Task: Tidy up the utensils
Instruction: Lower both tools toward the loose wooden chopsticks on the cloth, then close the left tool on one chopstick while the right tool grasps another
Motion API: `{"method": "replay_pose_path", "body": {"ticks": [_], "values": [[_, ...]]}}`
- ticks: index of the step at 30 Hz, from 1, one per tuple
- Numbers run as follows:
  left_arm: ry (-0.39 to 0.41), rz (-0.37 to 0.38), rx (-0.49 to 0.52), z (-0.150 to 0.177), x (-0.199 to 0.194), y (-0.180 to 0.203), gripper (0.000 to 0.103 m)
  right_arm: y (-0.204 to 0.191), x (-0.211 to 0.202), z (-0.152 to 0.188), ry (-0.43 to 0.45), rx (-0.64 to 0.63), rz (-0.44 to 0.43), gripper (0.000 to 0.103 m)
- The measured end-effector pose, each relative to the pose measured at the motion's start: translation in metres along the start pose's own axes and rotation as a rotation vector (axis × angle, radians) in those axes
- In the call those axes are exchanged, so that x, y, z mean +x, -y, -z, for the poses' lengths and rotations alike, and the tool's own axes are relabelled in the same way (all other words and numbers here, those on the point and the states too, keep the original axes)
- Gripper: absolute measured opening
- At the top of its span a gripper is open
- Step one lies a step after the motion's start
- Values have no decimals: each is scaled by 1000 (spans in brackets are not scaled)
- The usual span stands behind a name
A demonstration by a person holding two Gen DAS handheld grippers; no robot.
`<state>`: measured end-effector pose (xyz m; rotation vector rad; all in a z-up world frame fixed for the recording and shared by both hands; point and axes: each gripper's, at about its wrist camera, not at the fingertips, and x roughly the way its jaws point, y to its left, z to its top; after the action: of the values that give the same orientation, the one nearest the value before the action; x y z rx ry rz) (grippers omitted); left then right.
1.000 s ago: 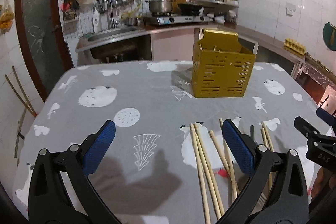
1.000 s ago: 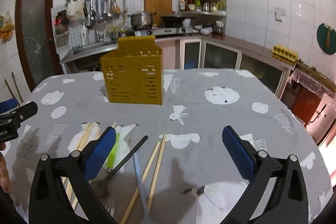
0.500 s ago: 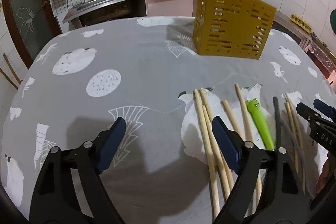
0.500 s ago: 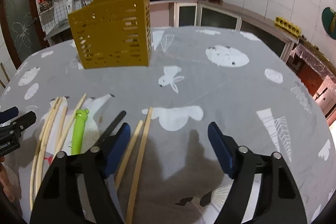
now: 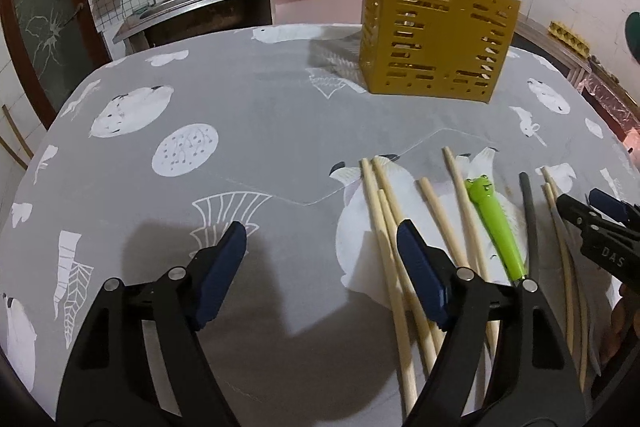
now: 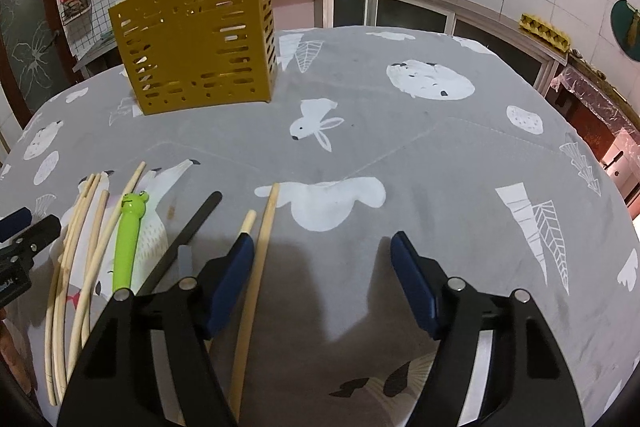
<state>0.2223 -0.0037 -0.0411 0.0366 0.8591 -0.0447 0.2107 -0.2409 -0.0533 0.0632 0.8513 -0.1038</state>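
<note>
While left gripper [image 5: 320, 255] closes empty, bare tablecloth [image 5: 240, 115] left.

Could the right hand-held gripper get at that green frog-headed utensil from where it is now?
Probably yes. The green frog-headed utensil lies uncovered on the cloth, just left of the right hand-held gripper, whose jaws hold nothing; only loose chopsticks lie near.

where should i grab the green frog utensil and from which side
Grip the green frog utensil at mid-handle, just below the frog head, coming from above with the tongs across its width. It lies flat on the tablecloth, chopsticks close alongside, so a narrow crosswise pinch seems safest.
</note>
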Motion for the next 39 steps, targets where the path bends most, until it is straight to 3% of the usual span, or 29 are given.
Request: {"method": "replay_pose_path", "body": {"ticks": [18, 26, 39], "values": [[-53, -8, 18, 6, 8, 3, 69, 7, -1, 1, -5, 29, -8, 70], [-113, -12, 5, -6, 22, 12, 59, -3, 3, -3, -40, -24, 24, 70], [-167, -22, -29, -34, 43, 12, 33, -25, 22, -29, -147, -28, 31, 30]]}}
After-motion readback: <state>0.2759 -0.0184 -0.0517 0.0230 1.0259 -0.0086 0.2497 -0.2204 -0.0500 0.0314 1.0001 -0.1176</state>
